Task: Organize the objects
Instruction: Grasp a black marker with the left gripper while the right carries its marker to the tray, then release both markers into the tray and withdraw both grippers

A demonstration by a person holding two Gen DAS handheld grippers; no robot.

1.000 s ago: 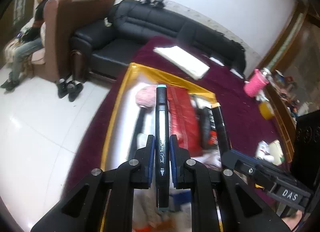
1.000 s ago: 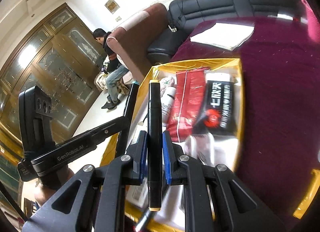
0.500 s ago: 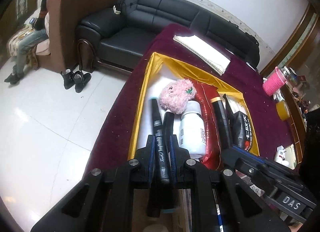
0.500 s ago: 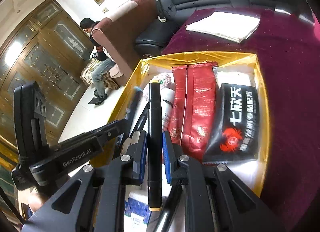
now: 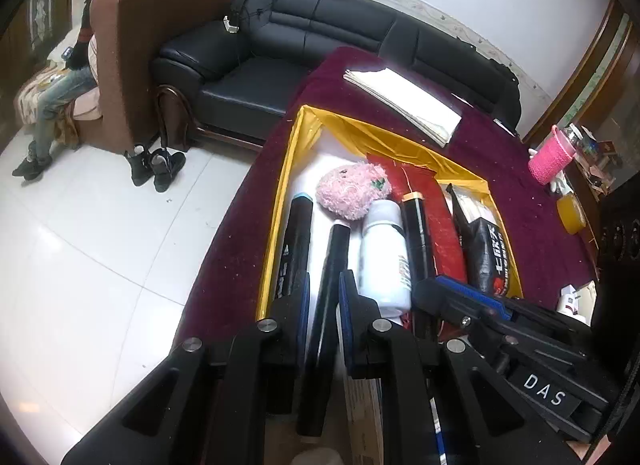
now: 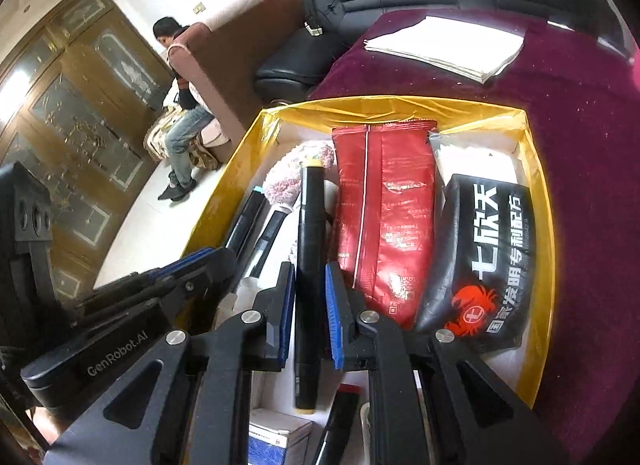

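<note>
1. Two markers in hand, one per gripper; step in hand judged as setting both down into the yellow-lined box (image 6: 541, 205).
2. left gripper (image 5: 324, 281): pads pressed together on a black marker (image 5: 334, 249), pointing down into the box near its floor-side wall. Cannot tell whether the marker's far tip touches the box bottom.
3. right gripper (image 6: 309, 271): pinching a yellow-capped marker (image 6: 310, 217), held lengthwise over the middle of the box.
4. Inside the box already: teal-capped marker (image 5: 298, 225) hard by the floor-side wall, white bottle (image 5: 384, 257) and pink plush (image 5: 352, 193) mid-box, red pouch (image 6: 384, 205) beyond them toward the far wall.
5. Next move, as judged: lower each marker flat, parallel to the teal-capped marker, then spread the pads.
6. Tight spot for the yellow-capped marker, between white bottle and red pouch; needs a straight drop, no nudging the bottle.
7. After release, lift clear along the box's length.
</note>
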